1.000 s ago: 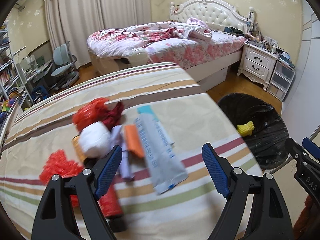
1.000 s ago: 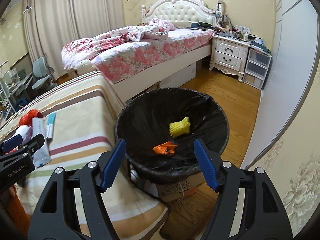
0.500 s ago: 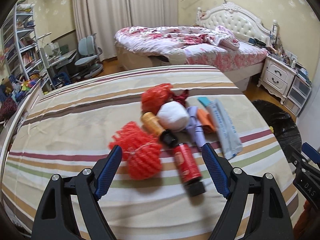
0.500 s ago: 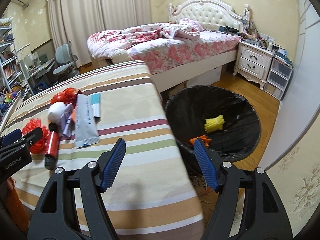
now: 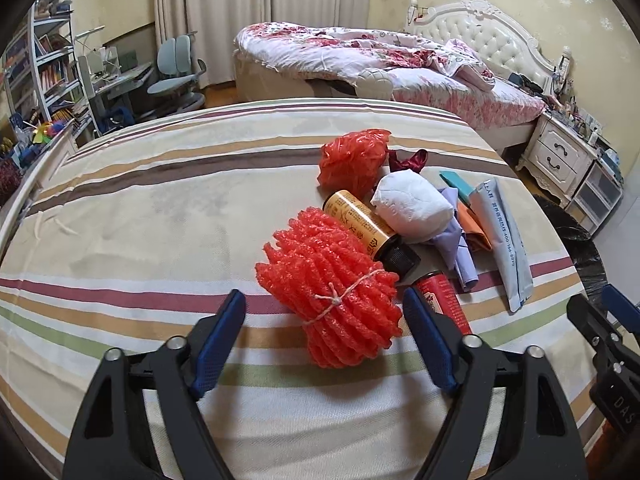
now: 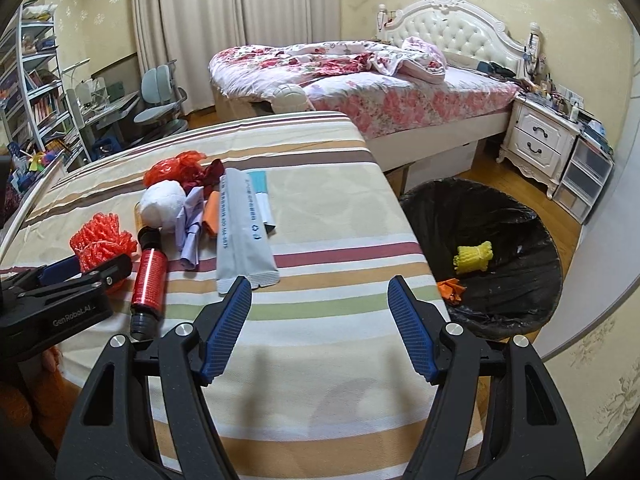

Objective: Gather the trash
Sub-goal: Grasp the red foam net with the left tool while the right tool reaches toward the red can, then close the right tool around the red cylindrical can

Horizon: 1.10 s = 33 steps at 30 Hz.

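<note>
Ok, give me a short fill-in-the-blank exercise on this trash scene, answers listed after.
1. The red foam net bundle is tied with a thin ____.
2. The black-lined bin holds an orange scrap and a ____ foam net.
3. The pads of the left gripper are ____ in colour.

Missing words: string; yellow; blue

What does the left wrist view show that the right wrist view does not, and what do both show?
Only the left wrist view shows the amber bottle's yellow label and the string knot on the red foam net bundle, which lies between the open left gripper jaws, which have just been closing. Only the right wrist view shows inside the black-lined bin: a yellow foam net and orange scrap. Both show the long grey sachet on the striped bedcover.
</note>
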Motion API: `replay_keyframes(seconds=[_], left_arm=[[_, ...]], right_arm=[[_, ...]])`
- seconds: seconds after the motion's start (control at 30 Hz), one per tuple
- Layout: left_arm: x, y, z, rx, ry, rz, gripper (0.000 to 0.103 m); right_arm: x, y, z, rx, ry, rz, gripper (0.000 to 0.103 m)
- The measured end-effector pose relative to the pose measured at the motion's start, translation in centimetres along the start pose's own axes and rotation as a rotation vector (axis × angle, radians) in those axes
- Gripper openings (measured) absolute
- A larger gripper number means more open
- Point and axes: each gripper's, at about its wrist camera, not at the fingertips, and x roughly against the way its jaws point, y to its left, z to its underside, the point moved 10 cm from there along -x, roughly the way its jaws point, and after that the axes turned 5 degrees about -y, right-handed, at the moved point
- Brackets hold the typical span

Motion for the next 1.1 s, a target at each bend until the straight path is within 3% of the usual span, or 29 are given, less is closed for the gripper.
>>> replay_keyframes(seconds=[0.1,0.4,0.7,0.87,1.1], left_arm=[[-0.1,-0.4,0.2,-0.015,0.009,0.034,0.048],[1.9,0.6,1.3,-0.053,-0.020,0.026,0.046],[2.9,4.4,2.4,-0.029,0.001,-0.030,0.046],[3.1,6.0,2.3,-0.029,-0.009,-0.062,0.046],[2.9,6.3,2.6,-0.018,-0.003,-0.054,0.046]], right_arm=[[-0.2,0.7,0.1,0.009,0.007,-0.011,0.069],[0.2,3.8,0.1,0.052,0.004,-0.058,0.069],[0.2,8.8,-0.2,0.122,0.008,-0.148,0.069],[-0.6,11.2,0.2,0.163,0.035,-0.180,0.059],[-2.4,12.8,1.9,0.205,0.115,-0.193,0.031]])
